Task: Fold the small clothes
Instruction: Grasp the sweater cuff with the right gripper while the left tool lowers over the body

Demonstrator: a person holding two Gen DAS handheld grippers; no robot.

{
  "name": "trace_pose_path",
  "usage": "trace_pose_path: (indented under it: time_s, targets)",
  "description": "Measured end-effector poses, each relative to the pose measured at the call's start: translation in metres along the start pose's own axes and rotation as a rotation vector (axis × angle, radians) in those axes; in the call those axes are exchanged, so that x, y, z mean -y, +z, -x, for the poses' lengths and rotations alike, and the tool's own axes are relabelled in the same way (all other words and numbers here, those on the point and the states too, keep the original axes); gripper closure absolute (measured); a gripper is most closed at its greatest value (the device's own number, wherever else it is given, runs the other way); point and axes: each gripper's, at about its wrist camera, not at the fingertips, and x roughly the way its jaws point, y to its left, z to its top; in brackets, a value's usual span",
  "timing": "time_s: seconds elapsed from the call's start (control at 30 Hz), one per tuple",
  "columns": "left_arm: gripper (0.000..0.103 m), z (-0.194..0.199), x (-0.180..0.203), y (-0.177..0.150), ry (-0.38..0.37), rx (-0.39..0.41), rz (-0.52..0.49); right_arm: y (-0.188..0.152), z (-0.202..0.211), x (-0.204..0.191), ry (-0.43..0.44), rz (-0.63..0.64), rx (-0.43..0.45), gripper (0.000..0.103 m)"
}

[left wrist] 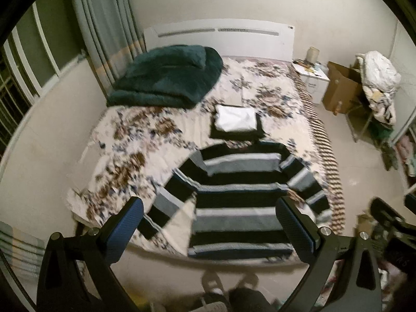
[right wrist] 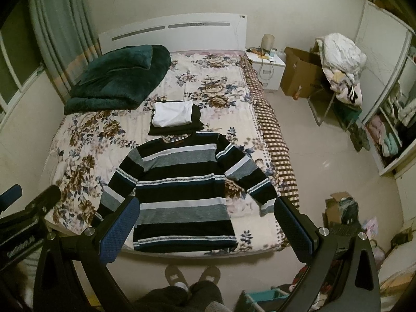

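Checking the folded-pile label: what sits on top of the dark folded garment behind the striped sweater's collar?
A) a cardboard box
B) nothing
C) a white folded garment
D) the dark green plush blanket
C: a white folded garment lies on the dark folded garment, just beyond the collar of the black, grey and white striped sweater spread flat on the floral bedspread.

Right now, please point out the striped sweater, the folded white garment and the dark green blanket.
striped sweater (right wrist: 182, 182), right wrist view, middle of the chest.
folded white garment (right wrist: 173, 115), right wrist view, centre of its top face.
dark green blanket (right wrist: 117, 78), right wrist view, middle of the heap.
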Motion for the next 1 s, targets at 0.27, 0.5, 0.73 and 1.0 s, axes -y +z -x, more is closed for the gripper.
trace_pose_path:
  time_s: [0.27, 0.5, 0.73, 1.0]
  targets:
    - [0.000, -0.127, 0.025, -0.003, 0.119, -0.016, 0.015, -0.017, -0.124, 0.083, -0.049, -0.247, -0.107, 0.000]
    - [0.000, -0.268, 0.061, -0.042, 0.241, -0.220, 0.051, -0.085, -0.318, 0.241, -0.098, -0.602, -0.362, 0.000]
    - [0.000, -0.374, 0.104, -0.094, 0.330, -0.365, 0.069, -0.158, -0.507, 0.344, -0.084, -0.797, -0.519, 0.005]
    - [0.000, -0.461, 0.145, -0.148, 0.328, -0.498, 0.039, -0.225, -0.619, 0.387, -0.006, -1.073, -0.552, 0.007]
